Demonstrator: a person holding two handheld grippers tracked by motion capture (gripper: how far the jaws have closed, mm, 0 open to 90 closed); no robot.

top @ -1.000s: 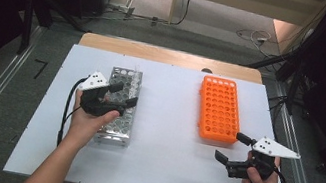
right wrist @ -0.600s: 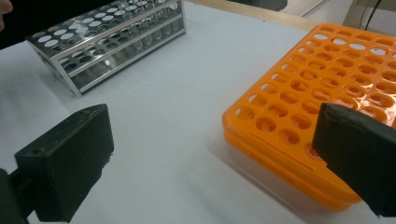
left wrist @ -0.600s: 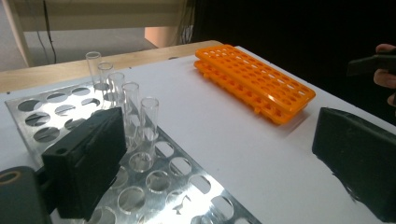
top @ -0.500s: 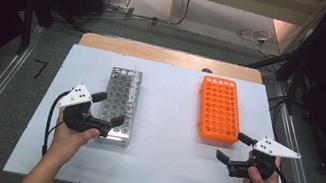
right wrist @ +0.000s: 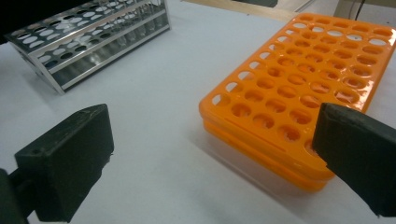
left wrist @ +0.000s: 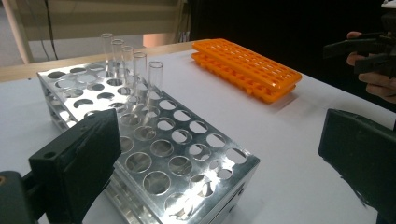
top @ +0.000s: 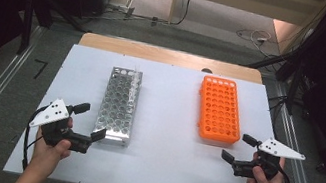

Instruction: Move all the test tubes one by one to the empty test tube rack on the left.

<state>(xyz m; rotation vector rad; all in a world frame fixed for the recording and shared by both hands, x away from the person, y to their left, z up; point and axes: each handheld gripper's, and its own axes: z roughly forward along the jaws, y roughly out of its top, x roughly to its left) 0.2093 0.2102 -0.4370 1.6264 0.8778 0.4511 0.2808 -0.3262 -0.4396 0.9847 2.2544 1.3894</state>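
1. High view: left gripper [top: 90,129] just off the near left corner of the metal rack [top: 119,105], jaws just been opening and now spread wide, gripping nothing.
2. Right gripper [top: 237,149] low at the near right, close to the near edge of the orange rack [top: 219,109], jaws apart, also holding nothing.
3. Left gripper view: clear glass tubes [left wrist: 154,79] upright in one row at the metal rack's far end, other holes bare.
4. Both racks flat on the white table [top: 168,138], well apart, metal left, orange right.
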